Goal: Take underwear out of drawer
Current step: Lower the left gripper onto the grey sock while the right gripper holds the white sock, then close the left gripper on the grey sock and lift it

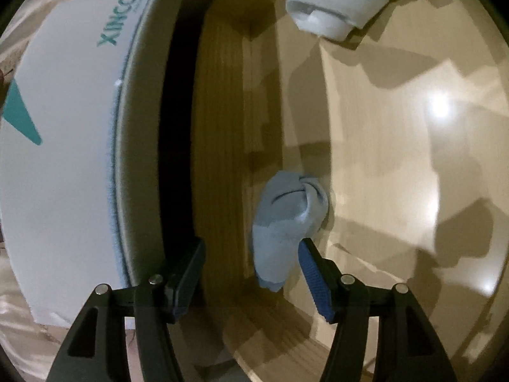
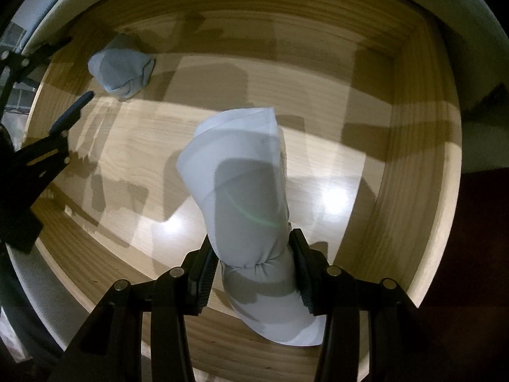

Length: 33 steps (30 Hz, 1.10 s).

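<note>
setting: wooden drawer (image 2: pixel 413 159) pulled open, pale glossy floor, lit from above with hard shadows; a white box (image 1: pixel 70 165) with teal print sits outside it, by the left wall.
right tongs (image 2: pixel 253 273): pressed onto a white roll (image 2: pixel 241 191) of underwear, pinching it near one end so the cloth bunches between the pads; the roll looks lifted off the drawer floor, though i cannot tell for sure.
left tongs (image 1: pixel 253 281): spread wide, holding nothing; one pad sits just beside a blue bundle (image 1: pixel 286 226), maybe touching its edge.
blue bundle: on the drawer floor, close to the left wall, well apart from the white roll.
same things, other views: white roll (image 1: pixel 334 6) shows at the top of the left view; blue bundle (image 2: pixel 122 70) and left tongs (image 2: pixel 71 108) show at the upper left of the right view.
progress: roughly midway by my reading. one piece is gripped but not yet clear of the drawer; the other is ungrasped.
left to do: close the left tongs on the blue bundle, then carry both pieces up and over the drawer walls.
</note>
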Available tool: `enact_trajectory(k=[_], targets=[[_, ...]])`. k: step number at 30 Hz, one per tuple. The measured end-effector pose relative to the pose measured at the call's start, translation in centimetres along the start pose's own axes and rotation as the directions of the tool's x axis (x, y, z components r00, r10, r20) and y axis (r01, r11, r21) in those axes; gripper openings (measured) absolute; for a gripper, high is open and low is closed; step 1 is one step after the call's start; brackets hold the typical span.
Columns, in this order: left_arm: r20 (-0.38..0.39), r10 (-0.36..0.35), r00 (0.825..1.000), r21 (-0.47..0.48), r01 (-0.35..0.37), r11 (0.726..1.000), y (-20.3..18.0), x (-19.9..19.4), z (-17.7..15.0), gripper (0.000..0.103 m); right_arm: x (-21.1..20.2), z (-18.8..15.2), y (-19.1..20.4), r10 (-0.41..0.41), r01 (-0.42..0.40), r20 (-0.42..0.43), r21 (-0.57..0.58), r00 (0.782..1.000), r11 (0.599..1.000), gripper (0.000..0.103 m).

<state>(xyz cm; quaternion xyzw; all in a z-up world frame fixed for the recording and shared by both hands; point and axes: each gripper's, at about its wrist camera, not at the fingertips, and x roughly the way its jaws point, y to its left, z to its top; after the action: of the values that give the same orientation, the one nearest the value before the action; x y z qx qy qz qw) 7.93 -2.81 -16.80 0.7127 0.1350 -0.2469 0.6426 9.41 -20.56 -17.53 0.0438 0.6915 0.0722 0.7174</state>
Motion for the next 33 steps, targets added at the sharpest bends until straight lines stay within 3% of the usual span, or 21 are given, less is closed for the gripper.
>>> enact_trajectory(k=[7, 10, 11, 14, 16, 20, 23, 28, 33], targets=[[0.021, 0.010, 1.000, 0.060, -0.012, 0.998, -1.3, 2.3, -0.6, 0.063, -0.3, 0.0, -0.7, 0.022, -0.022, 0.002, 0.009, 1.000, 1.000, 0.043], [0.004, -0.041, 0.999, 0.063, 0.041, 0.997, -1.5, 3.4, -0.5, 0.063, -0.4, 0.0, -1.2, 0.029, -0.029, 0.005, 0.013, 1.000, 0.999, 0.043], [0.015, -0.016, 1.000, 0.071, 0.015, 0.997, -1.6, 3.8, -0.5, 0.063, -0.4, 0.0, -1.3, 0.031, -0.031, 0.005, 0.014, 1.000, 0.999, 0.043], [0.000, -0.046, 0.999, 0.044, 0.046, 0.998, -0.9, 4.8, -0.6, 0.057, -0.4, 0.0, -1.8, 0.039, -0.039, 0.007, 0.019, 0.999, 0.999, 0.043], [-0.014, -0.068, 0.998, 0.033, 0.068, 0.997, -0.5, 5.5, -0.7, 0.048, -0.4, 0.1, -1.9, 0.045, -0.045, 0.008, 0.022, 0.999, 0.999, 0.043], [-0.038, -0.029, 0.999, 0.047, 0.031, 0.998, -0.7, 7.1, -0.6, 0.036, -0.8, -0.1, -2.4, 0.059, -0.059, 0.012, 0.034, 0.998, 0.998, 0.044], [-0.063, -0.056, 0.996, 0.014, 0.057, 0.998, -0.4, 7.3, -0.5, 0.033, -1.1, -0.2, -2.8, 0.061, -0.061, 0.012, 0.036, 0.998, 0.997, 0.044], [-0.147, -0.182, 0.972, -0.090, 0.170, 0.981, 1.8, 7.9, 0.6, 0.033, -1.5, -0.1, -2.8, 0.045, -0.045, 0.009, 0.026, 0.999, 0.999, 0.044], [-0.223, -0.309, 0.925, -0.216, 0.262, 0.941, 4.9, 9.6, 2.4, 0.033, -1.7, -0.1, -2.7, 0.045, -0.045, 0.006, 0.034, 0.999, 0.998, 0.044]])
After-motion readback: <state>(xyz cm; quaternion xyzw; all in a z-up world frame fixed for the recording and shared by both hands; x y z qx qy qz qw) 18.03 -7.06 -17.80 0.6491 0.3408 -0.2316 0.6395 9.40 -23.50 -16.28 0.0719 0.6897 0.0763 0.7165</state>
